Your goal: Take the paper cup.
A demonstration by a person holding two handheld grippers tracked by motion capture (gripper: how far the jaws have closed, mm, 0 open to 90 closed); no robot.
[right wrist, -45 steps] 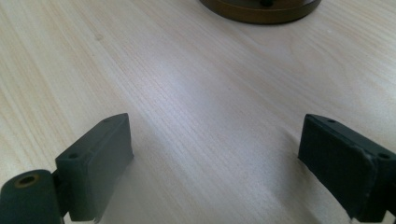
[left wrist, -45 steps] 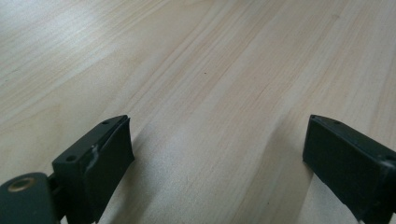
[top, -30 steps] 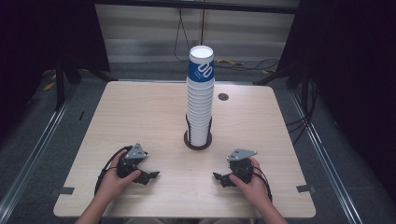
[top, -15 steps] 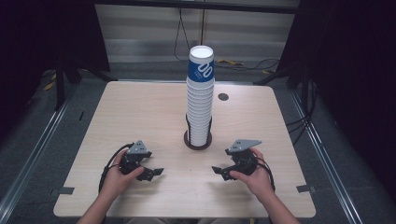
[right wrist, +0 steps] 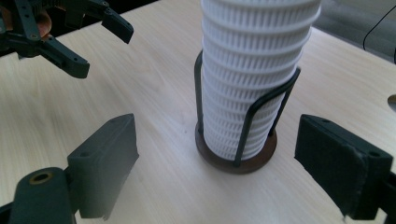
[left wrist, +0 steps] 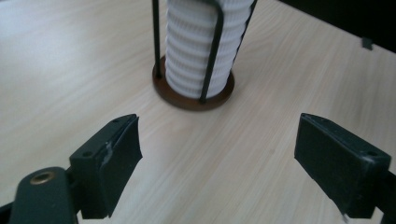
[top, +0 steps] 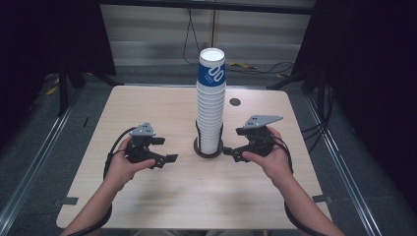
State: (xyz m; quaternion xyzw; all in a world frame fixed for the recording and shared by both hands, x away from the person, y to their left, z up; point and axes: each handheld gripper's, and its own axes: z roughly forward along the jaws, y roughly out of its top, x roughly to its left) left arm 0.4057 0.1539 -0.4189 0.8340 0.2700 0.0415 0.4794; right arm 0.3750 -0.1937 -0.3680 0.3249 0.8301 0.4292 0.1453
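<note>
My right gripper (top: 231, 153) has moved in beside the cup stack (top: 210, 105), jaws apart; my left gripper (top: 167, 151) trails, also apart, likely approaching.

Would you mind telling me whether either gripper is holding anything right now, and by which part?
Nothing is held: the left gripper and right gripper are both open beside the cup stack.

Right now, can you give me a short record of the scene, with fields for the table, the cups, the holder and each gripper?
table: light wood
cups: tall white stack, top cup blue-banded
holder: dark round base with wire uprights, cups standing inside
left gripper: open, apart from the holder
right gripper: open, close beside the holder base
</note>
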